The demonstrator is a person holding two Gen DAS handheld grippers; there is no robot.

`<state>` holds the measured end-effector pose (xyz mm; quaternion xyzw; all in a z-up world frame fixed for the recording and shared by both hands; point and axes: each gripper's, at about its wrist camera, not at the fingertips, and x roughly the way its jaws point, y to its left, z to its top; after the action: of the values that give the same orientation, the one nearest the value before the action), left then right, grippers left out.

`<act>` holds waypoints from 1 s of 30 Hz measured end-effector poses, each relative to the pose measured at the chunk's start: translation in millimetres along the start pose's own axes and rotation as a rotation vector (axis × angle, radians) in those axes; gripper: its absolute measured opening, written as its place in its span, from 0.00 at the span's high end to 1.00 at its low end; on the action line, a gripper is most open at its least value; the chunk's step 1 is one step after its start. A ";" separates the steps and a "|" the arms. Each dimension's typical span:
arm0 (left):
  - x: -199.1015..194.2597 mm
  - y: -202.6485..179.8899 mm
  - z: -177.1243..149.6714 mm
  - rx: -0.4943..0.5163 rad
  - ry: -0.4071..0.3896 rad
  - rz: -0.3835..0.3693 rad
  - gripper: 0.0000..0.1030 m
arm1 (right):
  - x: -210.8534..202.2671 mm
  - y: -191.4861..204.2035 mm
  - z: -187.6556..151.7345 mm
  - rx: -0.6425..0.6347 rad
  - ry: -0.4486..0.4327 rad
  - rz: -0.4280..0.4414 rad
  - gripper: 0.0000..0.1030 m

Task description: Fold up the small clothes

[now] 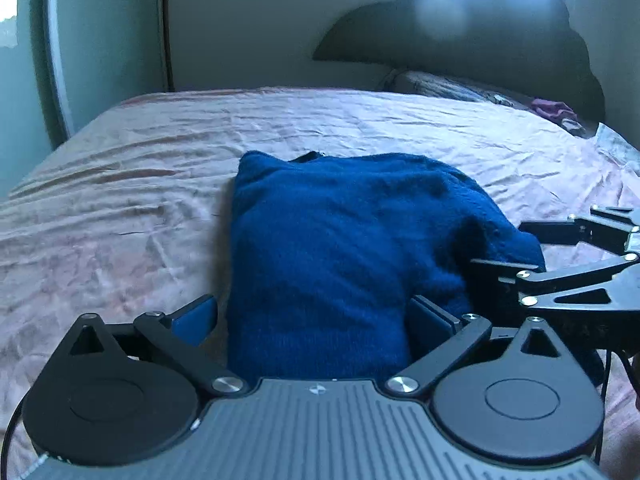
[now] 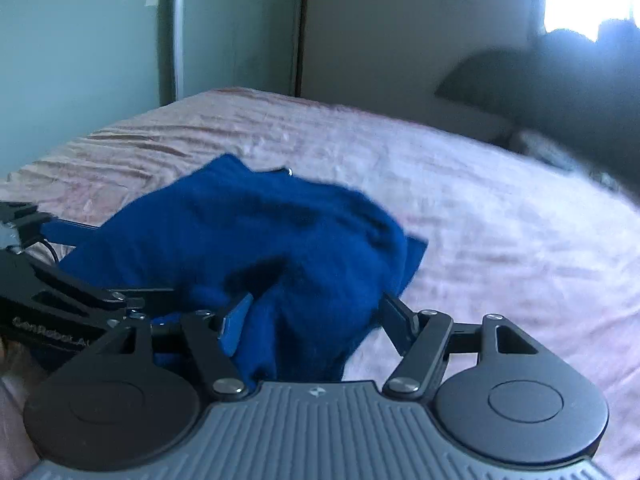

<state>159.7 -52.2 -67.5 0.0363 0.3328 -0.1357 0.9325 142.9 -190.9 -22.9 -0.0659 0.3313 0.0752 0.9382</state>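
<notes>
Lying between both grippers' spread jaws, blue sweater (image 1: 340,248), pink bedspread (image 1: 120,200)

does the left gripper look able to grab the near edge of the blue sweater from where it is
Probably yes: the left gripper stands open around the blue sweater, with the right gripper off to one side.

Both wrist cameras sit close above the bed (image 1: 140,184), looking forward and down along their fingers; both take in the blue sweater (image 1: 340,240) and far wall (image 1: 260,32)
</notes>
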 end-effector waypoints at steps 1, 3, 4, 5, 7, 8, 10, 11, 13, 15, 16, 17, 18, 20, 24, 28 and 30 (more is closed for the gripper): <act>-1.8 -0.7 -0.7 -0.001 -0.001 0.004 0.00 | -2.0 -0.7 -1.8 0.017 -0.004 -0.011 0.25; -4.5 -0.8 -1.9 -0.006 -0.003 0.014 0.00 | -7.2 -0.1 -2.9 0.043 -0.007 -0.034 0.20; -5.7 -0.4 -2.8 -0.013 -0.003 0.019 0.00 | -10.2 0.3 -3.8 0.052 -0.011 -0.045 0.18; -6.8 -0.2 -3.4 -0.018 -0.002 0.021 0.00 | -13.2 0.7 -5.2 0.062 -0.013 -0.051 0.18; -8.7 0.1 -5.4 -0.021 -0.002 0.025 0.00 | -18.5 1.8 -8.9 0.079 -0.012 -0.052 0.18; -9.9 -0.1 -6.6 -0.021 -0.002 0.027 0.00 | -19.4 2.2 -10.6 0.085 -0.009 -0.052 0.18; -12.0 0.7 -8.0 -0.022 -0.001 0.028 0.00 | -23.2 3.6 -14.8 0.090 -0.001 -0.054 0.18; -12.7 0.7 -8.8 -0.023 0.001 0.028 0.00 | -24.5 4.5 -16.4 0.090 0.002 -0.057 0.18; -14.9 1.0 -10.4 -0.026 0.004 0.029 0.00 | -24.9 6.7 -19.6 0.087 0.007 -0.066 0.13; -16.8 0.9 -11.9 -0.027 0.006 0.030 0.00 | -26.7 9.0 -22.8 0.075 0.011 -0.079 0.11; -17.9 1.2 -12.8 -0.027 0.008 0.030 0.00 | -26.8 9.8 -24.2 0.070 0.016 -0.084 0.11; -18.9 1.5 -13.8 -0.027 0.008 0.031 0.00 | -27.4 10.1 -25.2 0.071 0.018 -0.087 0.11; -20.2 1.8 -15.1 -0.026 0.008 0.031 0.00 | -28.9 10.3 -26.0 0.076 0.018 -0.088 0.11; -22.6 2.3 -18.0 -0.024 0.009 0.032 0.00 | -32.0 11.6 -26.5 0.080 0.017 -0.091 0.11; -27.3 2.3 -23.1 -0.025 0.010 0.036 0.00 | -36.1 16.1 -29.1 0.077 0.024 -0.098 0.11; -31.7 3.9 -27.5 -0.037 0.008 0.038 0.00 | -38.4 20.6 -34.1 0.091 0.037 -0.094 0.07; -34.7 5.1 -30.1 -0.041 0.005 0.041 0.00 | -40.0 22.0 -35.9 0.098 0.039 -0.095 0.06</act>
<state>117.0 -34.6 -69.0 0.0243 0.3369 -0.1097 0.9348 86.1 -179.4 -27.0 -0.0371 0.3491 0.0130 0.9363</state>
